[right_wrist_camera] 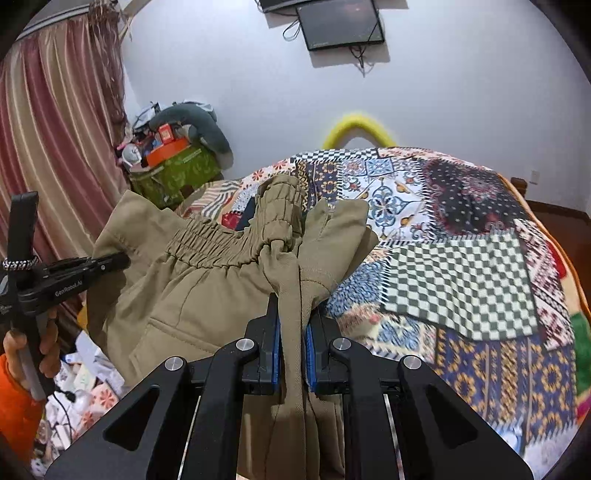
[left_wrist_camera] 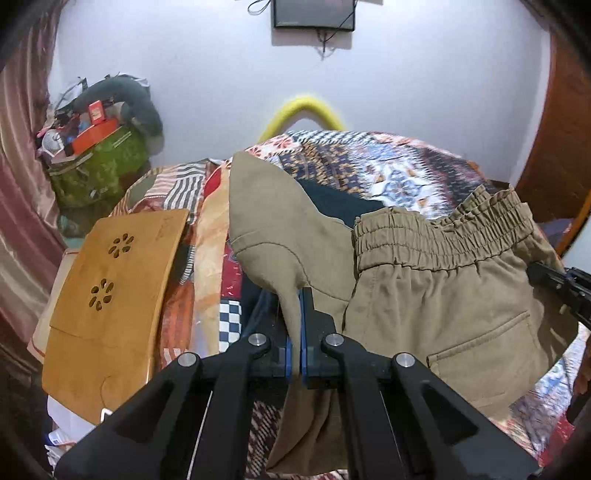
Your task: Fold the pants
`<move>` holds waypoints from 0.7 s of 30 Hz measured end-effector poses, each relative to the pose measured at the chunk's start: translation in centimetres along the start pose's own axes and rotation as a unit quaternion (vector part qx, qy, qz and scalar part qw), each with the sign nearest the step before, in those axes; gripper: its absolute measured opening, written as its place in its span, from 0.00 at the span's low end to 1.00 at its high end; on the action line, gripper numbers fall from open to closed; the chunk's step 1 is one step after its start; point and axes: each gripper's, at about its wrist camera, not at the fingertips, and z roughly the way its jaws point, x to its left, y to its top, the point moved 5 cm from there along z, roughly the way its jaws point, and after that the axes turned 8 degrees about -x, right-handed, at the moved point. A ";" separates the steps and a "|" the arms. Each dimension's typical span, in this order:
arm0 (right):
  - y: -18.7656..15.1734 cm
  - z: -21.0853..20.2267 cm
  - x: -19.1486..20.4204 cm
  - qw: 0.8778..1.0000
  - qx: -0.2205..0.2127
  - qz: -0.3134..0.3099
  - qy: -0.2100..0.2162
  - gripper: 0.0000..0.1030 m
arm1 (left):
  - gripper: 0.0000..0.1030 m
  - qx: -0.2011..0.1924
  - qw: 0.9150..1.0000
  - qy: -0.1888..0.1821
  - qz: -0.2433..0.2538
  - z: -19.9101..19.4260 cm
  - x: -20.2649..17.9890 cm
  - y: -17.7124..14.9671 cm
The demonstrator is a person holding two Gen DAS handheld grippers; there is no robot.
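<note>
Khaki pants (left_wrist_camera: pixel 436 295) with an elastic waistband (left_wrist_camera: pixel 443 229) hang in the air above a patchwork bedspread (left_wrist_camera: pixel 369 162). My left gripper (left_wrist_camera: pixel 295 295) is shut on a thin fold of the khaki cloth, blue pads pressed together on it. In the right wrist view the same pants (right_wrist_camera: pixel 207 280) spread to the left, and my right gripper (right_wrist_camera: pixel 293 306) is shut on a bunched edge near the waistband (right_wrist_camera: pixel 236 240). The left gripper (right_wrist_camera: pixel 110 264) shows there too, clamped on the pants' far edge and held by a hand (right_wrist_camera: pixel 48 350). The right gripper's tip (left_wrist_camera: pixel 554 280) pokes in at the right of the left wrist view.
A wooden lap board (left_wrist_camera: pixel 114 295) lies at the bed's left edge. Behind it stands a green bag (left_wrist_camera: pixel 99 166) piled with clutter, beside a striped curtain (right_wrist_camera: pixel 55 140). A yellow curved bar (left_wrist_camera: pixel 306 110) rises behind the bed. A screen (right_wrist_camera: pixel 340 22) hangs on the white wall.
</note>
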 end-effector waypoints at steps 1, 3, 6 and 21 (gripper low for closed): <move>0.0 0.7 0.0 1.000 0.004 -0.001 -0.001 0.09 | 0.02 0.003 1.000 0.004 0.000 1.0 0.2 -0.2; -0.4 2.5 -0.2 1.000 0.013 -0.001 -0.003 0.09 | 0.02 0.014 1.000 0.015 0.001 3.3 0.7 -0.8; -1.7 5.3 -0.5 0.999 0.037 0.002 -0.004 0.09 | 0.02 0.039 0.999 0.025 -0.004 6.1 1.4 -2.1; -4.4 3.9 -2.0 0.994 0.096 0.013 -0.044 0.22 | 0.27 0.108 0.993 0.032 -0.026 5.3 4.0 -7.3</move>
